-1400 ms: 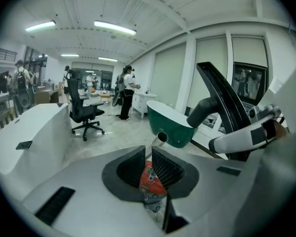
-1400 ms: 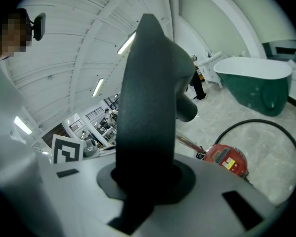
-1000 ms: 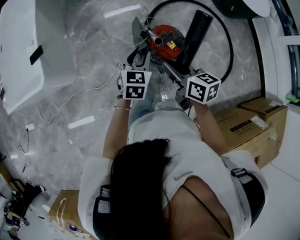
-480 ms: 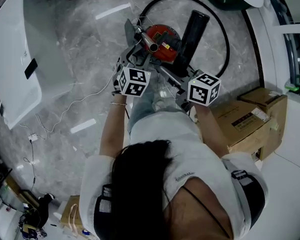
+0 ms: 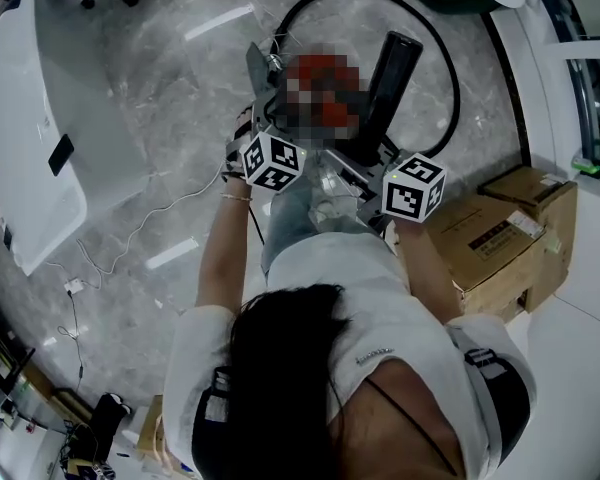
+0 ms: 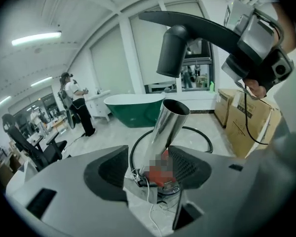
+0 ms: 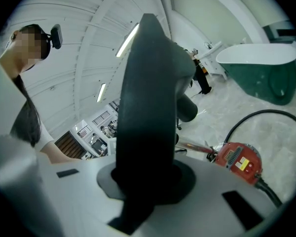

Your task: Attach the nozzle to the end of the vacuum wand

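Observation:
The shiny metal wand (image 6: 164,128) rises from the red vacuum body (image 7: 239,161) with its open end up. It stands in the gap of my left gripper (image 6: 148,171), whose jaws are opening, and the pads (image 6: 106,169) do not press on it. My right gripper (image 7: 148,181) is shut on the black nozzle (image 7: 148,98), which hangs above the wand's mouth in the left gripper view (image 6: 187,26). From the head view, the left gripper (image 5: 263,133) and right gripper (image 5: 380,158) flank the vacuum, with the nozzle (image 5: 390,68) reaching ahead.
A black hose (image 5: 450,78) loops on the marble floor around the vacuum. Cardboard boxes (image 5: 490,238) stand at the right, a white tub (image 5: 40,138) at the left. A white cable (image 5: 150,218) trails across the floor. A green tub (image 6: 135,107) lies beyond.
My left gripper has rolled and sunk toward the vacuum, and its jaws have spread. The right gripper has stayed put with the nozzle.

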The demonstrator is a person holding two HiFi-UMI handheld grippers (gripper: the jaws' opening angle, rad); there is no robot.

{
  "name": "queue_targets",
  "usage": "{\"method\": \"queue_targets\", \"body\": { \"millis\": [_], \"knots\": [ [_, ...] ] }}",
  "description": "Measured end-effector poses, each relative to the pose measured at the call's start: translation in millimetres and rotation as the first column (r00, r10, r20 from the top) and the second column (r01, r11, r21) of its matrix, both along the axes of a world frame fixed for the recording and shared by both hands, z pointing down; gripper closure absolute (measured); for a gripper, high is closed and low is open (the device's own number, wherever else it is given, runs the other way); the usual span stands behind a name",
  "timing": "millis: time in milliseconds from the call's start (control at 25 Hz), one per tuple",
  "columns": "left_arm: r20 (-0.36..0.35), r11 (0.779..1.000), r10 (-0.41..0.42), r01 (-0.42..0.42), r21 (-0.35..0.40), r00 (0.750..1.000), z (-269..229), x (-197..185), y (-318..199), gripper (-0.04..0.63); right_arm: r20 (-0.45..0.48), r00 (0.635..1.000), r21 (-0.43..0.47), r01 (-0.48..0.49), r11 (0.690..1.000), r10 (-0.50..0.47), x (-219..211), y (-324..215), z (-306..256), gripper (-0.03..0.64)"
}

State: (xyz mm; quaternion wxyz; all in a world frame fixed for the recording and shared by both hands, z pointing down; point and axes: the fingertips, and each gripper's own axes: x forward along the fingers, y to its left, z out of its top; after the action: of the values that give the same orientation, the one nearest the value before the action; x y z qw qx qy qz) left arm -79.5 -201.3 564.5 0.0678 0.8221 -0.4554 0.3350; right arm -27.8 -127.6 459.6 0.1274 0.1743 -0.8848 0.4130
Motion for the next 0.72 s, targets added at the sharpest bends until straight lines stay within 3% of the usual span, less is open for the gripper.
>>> {"method": "queue_targets", "body": {
  "millis": [240,440,720],
  "knots": [
    [-0.005,0.985,0.169,-0.169,0.04,0.986,2,9,-6,0.342,0.015,1.0,-0.015,0.01,1.0,-0.009,-5,-3,3,0.554],
    [0.111,0.945,0.312,-0.32,0.064,0.944,11,18,-11,0.342,0.032,0.999,-0.031,0.033,0.999,-0.032,-8,-1,4,0.554],
    [0.18,0.887,0.433,-0.453,0.089,0.884,17,37,-18,0.342,0.061,0.997,-0.048,0.039,0.998,-0.036,-10,0,1,0.554]
  ]
}}
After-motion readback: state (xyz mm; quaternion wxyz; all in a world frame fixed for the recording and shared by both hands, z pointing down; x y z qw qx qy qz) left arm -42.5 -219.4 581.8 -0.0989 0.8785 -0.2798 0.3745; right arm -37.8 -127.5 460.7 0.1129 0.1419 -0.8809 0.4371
